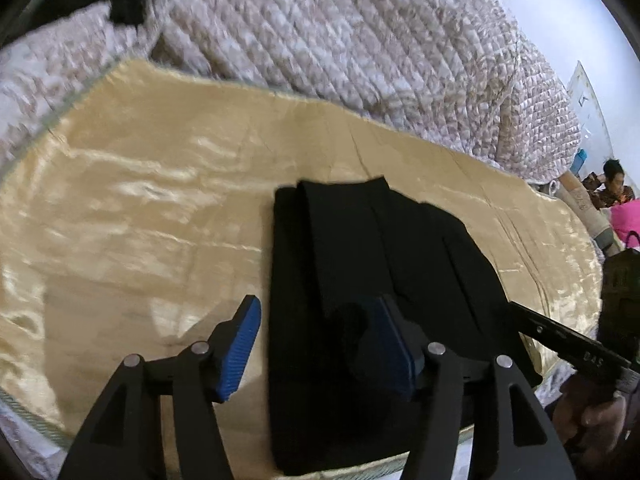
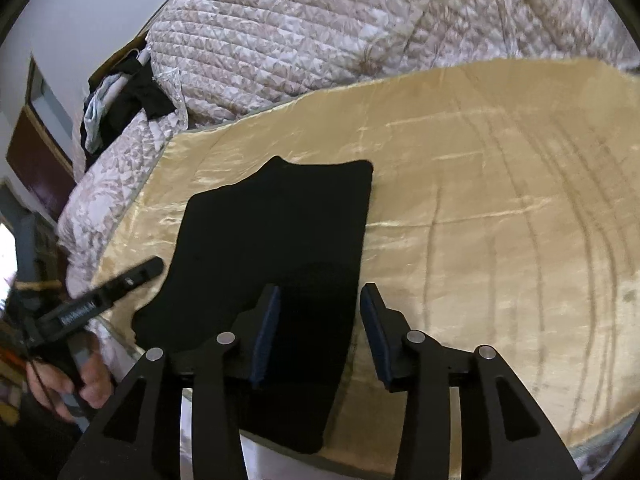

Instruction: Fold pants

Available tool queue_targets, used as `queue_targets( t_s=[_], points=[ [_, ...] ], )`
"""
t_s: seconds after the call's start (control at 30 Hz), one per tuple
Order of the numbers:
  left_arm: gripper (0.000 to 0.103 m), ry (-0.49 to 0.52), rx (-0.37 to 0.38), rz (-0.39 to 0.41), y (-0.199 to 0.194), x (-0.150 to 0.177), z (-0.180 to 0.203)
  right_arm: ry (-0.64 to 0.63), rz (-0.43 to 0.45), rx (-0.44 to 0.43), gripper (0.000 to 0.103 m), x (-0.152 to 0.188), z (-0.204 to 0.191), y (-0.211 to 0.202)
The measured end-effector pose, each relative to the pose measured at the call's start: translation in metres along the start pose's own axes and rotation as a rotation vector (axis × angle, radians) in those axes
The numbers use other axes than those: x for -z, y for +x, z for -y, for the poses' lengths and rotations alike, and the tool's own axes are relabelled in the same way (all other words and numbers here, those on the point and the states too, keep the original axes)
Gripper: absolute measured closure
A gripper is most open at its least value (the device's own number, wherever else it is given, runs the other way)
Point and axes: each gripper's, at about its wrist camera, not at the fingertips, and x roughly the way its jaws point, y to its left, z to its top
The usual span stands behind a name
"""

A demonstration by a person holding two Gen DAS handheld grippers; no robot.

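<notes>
The black pants (image 1: 360, 280) lie folded into a flat, matte, roughly rectangular stack on a glossy gold satin blanket (image 1: 140, 208), near its front edge. Behind the blanket rises a quilted, pale patterned comforter (image 1: 340, 40). The left gripper (image 1: 320, 344) is spread, its ribbed blue pads clear of the cloth. The right gripper (image 2: 320, 340) is likewise spread above the pants' near corner, pinching nothing.

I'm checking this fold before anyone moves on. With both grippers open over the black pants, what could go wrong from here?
1. The pants lie on a glossy gold cover; a nudge may slide the fold apart.
2. The left gripper and right gripper straddle opposite side edges; withdrawing could snag a layer.
</notes>
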Motion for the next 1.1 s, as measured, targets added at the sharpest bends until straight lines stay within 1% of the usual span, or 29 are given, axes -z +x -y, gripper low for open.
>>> queue_targets(
  t_s=[0.03, 0.1, 0.17, 0.23, 0.33, 0.43, 0.47, 0.5, 0.53, 0.57, 0.63, 0.67, 0.7, 0.8, 0.93, 1.03, 1.1],
  points=[
    [0.040, -0.003, -0.003, -0.018, 0.006, -0.001, -0.002, 0.017, -0.010, -0.015, 0.061, -0.002, 0.003, 0.004],
    [0.031, -0.025, 0.005, -0.028, 0.014, -0.003, -0.007, 0.059, -0.029, -0.041, 0.060, -0.006, 0.010, 0.012],
    [0.029, -0.064, 0.044, -0.034, 0.021, -0.005, -0.012, 0.116, -0.036, -0.094, 0.060, -0.009, 0.019, 0.018],
    [0.029, -0.070, 0.067, -0.033, 0.025, -0.007, -0.012, 0.160, -0.040, -0.139, 0.060, -0.011, 0.024, 0.021],
    [0.029, -0.064, 0.108, -0.040, 0.034, -0.011, -0.008, 0.156, -0.046, -0.164, 0.059, -0.014, 0.022, 0.025],
    [0.036, -0.076, 0.130, -0.035, 0.040, -0.016, -0.010, 0.137, -0.055, -0.176, 0.059, -0.021, 0.021, 0.035],
    [0.044, -0.099, 0.143, -0.035, 0.039, -0.017, -0.013, 0.140, -0.058, -0.179, 0.060, -0.023, 0.022, 0.037],
    [0.055, -0.116, 0.152, -0.032, 0.037, -0.018, -0.015, 0.144, -0.061, -0.181, 0.063, -0.025, 0.023, 0.039],
    [0.060, -0.127, 0.158, -0.022, 0.034, -0.017, -0.016, 0.148, -0.062, -0.178, 0.070, -0.026, 0.024, 0.038],
    [0.066, -0.128, 0.162, -0.015, 0.031, -0.018, -0.016, 0.148, -0.059, -0.172, 0.074, -0.025, 0.024, 0.037],
    [0.071, -0.123, 0.157, -0.009, 0.026, -0.018, -0.013, 0.157, -0.053, -0.179, 0.080, -0.023, 0.024, 0.035],
    [0.074, -0.123, 0.157, -0.005, 0.024, -0.019, -0.011, 0.159, -0.051, -0.183, 0.081, -0.023, 0.023, 0.034],
    [0.077, -0.125, 0.160, -0.001, 0.021, -0.021, -0.010, 0.155, -0.047, -0.185, 0.086, -0.024, 0.022, 0.032],
    [0.081, -0.110, 0.167, 0.006, 0.015, -0.029, -0.003, 0.156, -0.040, -0.199, 0.087, -0.029, 0.017, 0.027],
    [0.082, -0.058, 0.181, 0.018, 0.006, -0.045, 0.009, 0.164, -0.026, -0.228, 0.087, -0.039, 0.009, 0.021],
    [0.082, -0.032, 0.188, 0.034, 0.005, -0.065, 0.008, 0.149, -0.006, -0.253, 0.087, -0.057, 0.001, 0.018],
    [0.082, -0.017, 0.179, 0.038, 0.012, -0.084, 0.005, 0.128, 0.008, -0.251, 0.087, -0.073, -0.002, 0.019]
  ],
)
